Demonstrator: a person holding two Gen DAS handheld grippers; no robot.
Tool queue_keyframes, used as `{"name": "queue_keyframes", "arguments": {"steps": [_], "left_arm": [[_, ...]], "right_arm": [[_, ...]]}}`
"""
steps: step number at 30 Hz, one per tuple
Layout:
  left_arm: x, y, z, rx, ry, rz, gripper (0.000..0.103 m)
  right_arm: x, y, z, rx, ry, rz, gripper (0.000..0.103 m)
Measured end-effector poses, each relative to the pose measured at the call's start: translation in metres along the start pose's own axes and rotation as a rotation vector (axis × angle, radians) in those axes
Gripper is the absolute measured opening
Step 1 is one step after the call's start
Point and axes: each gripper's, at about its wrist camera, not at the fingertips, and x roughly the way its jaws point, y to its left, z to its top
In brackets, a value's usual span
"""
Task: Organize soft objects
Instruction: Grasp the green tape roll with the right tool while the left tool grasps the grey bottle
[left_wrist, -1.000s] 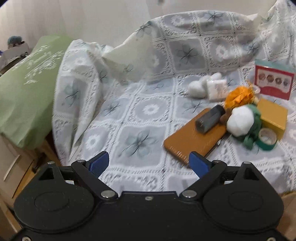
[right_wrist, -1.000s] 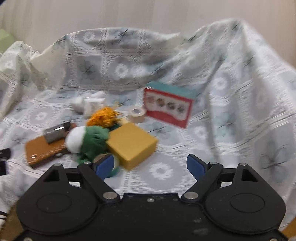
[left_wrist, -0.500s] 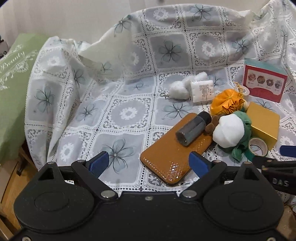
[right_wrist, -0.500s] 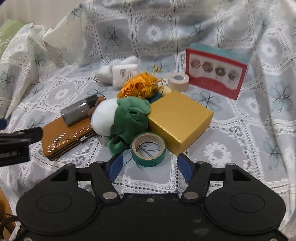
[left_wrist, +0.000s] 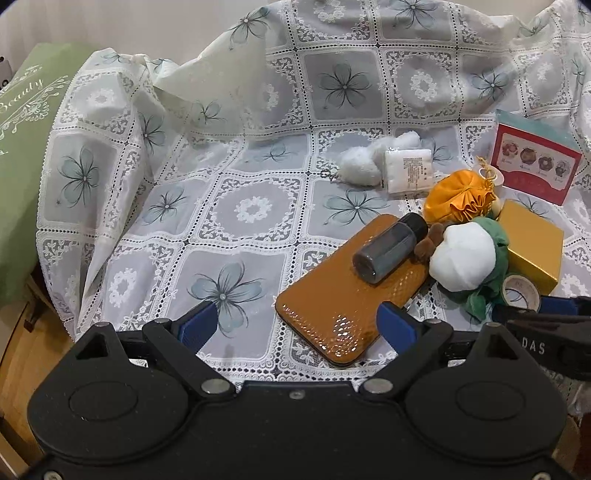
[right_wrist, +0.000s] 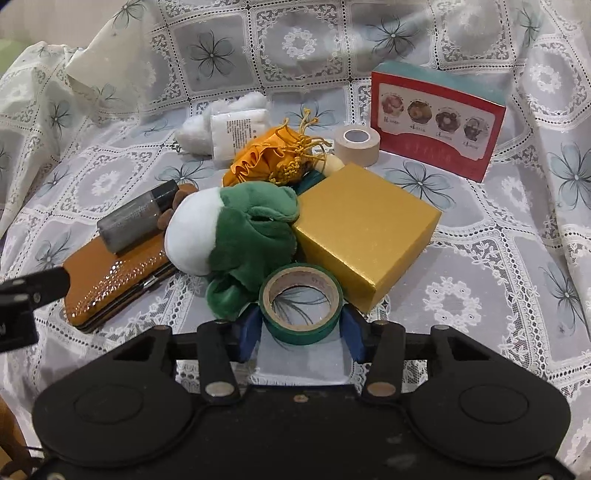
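**Right gripper clamped on the green tape roll; left gripper wide above the cloth**

The right gripper (right_wrist: 301, 330) tilts steeply down at the near edge of the pile, its blue pads pressed against both sides of a green tape roll (right_wrist: 300, 304) that lies flat on the cloth. The left gripper (left_wrist: 299, 323) also angles downward, its jaws spread wide with nothing between them, one pad just over the near corner of an orange-brown wallet (left_wrist: 351, 291).

Touching the held roll is one green-and-white plush toy (right_wrist: 236, 240), leaning against one gold box (right_wrist: 364, 236). One grey bottle (right_wrist: 136, 218) lies on the wallet. Behind the plush sits one orange drawstring pouch (right_wrist: 266, 160) with a tasselled cord. Farther back are one beige tape roll (right_wrist: 356, 144), which makes two rolls in all, one white fluffy toy (left_wrist: 360, 168) with a white labelled packet (left_wrist: 408, 170) against it, and one red box (right_wrist: 437, 120) printed with four round pictures, standing upright.

Everything rests on a white-and-grey lace cloth (left_wrist: 251, 210) with flower squares, which drapes up behind the pile. In the left view a green cushion (left_wrist: 22, 155) with pale lettering lies off to the left side, with wooden furniture beneath it.
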Motion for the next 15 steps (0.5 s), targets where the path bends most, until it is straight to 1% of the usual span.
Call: {"name": "queue_keyframes", "arguments": {"steps": [8, 15], "left_arm": [[0.009, -0.008, 0.008, -0.003, 0.006, 0.005, 0.091], [0.025, -0.017, 0.021, 0.026, 0.030, -0.022, 0.091]], "right_arm": [[-0.014, -0.007, -0.007, 0.011, 0.010, -0.004, 0.047], [-0.017, -0.007, -0.013, 0.002, 0.002, -0.009, 0.047]]}}
